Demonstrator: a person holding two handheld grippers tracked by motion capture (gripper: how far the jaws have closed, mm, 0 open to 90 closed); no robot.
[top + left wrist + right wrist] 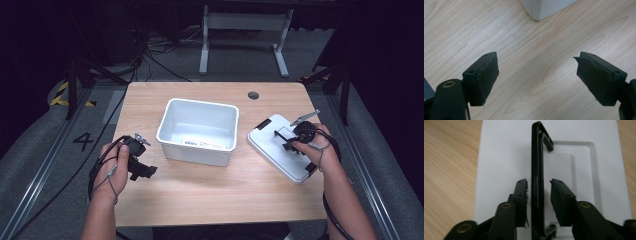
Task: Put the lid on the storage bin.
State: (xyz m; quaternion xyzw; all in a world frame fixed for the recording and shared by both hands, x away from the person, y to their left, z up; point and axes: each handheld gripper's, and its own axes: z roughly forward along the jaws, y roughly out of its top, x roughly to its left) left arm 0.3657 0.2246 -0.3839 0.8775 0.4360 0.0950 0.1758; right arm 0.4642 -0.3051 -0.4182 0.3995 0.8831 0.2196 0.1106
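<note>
Lid (pixel 282 150): the white lid is lying flat on the right part of the table, well apart from the bin, and your right gripper is hovering right over it.
Handle (pixel 537 182): the lid's black handle is standing up from the lid's recessed middle; in the right gripper view it is running straight up between the two jaws.
Right gripper (pixel 539 195): you are straddling the handle with the jaws narrowed around it; the left pad is sitting just beside the bar, while a gap is showing on the other side, so you are not clamping it yet.
Right hand (pixel 312 145): it is reaching in from the lower right and holding the gripper above the lid's middle.
Bin (pixel 199 131): the white open bin is standing in the middle of the table, between your two hands.
Left gripper (pixel 537 80): you are holding it with the jaws spread wide and nothing between them, over bare wood just left of the bin.
Table (pixel 210 195): the light wooden table is carrying the bin and the lid.
</note>
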